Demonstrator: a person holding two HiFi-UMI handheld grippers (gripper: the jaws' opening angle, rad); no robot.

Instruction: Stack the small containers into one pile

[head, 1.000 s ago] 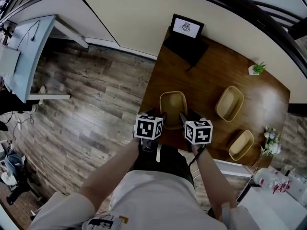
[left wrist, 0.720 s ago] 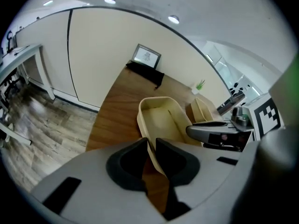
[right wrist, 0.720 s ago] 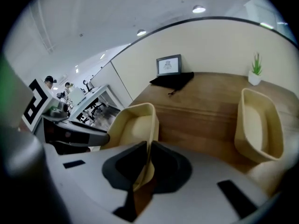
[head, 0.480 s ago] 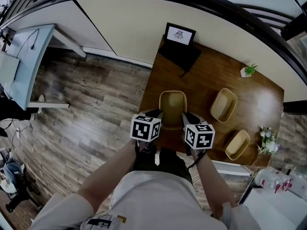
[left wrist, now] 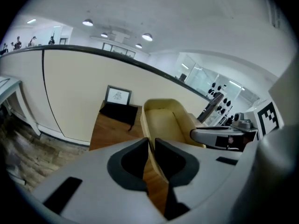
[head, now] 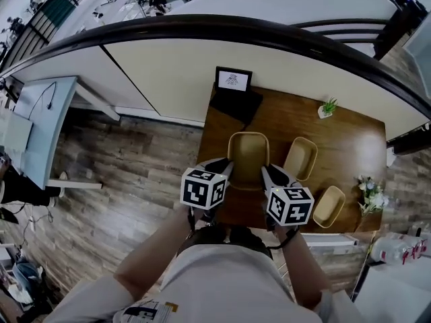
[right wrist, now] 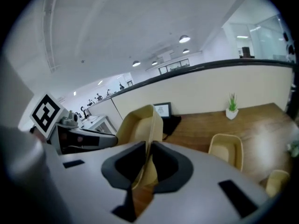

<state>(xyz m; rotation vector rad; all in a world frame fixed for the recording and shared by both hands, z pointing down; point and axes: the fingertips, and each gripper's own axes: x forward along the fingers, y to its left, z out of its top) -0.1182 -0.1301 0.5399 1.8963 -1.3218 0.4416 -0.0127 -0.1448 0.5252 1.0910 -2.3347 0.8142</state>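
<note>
A slip is the main risk. The container [head: 248,155] is held only by thin strips of rim. If the two sides are pulled apart, squeezed inward or raised unevenly, a wall could slide out of the pads, and the container would be tipped or dropped onto the table [head: 350,136]. A clash could also be caused with the second container [head: 300,159], at 3 o'clock of the held one, if the load is carried across too low. The third container [head: 328,206] lies at 4 o'clock, near the table edge.

The left gripper [left wrist: 151,148] is clamped on the rim at the container's 8 o'clock, the right gripper [right wrist: 148,155] at its 4 o'clock. Both pairs of jaws have just been closing. In each, the wall is seen pinched edge-on between the dark pads, which stand almost together. The hollow of the container extends toward 12 o'clock from the fingertips and appears to be held clear of the table.
</note>
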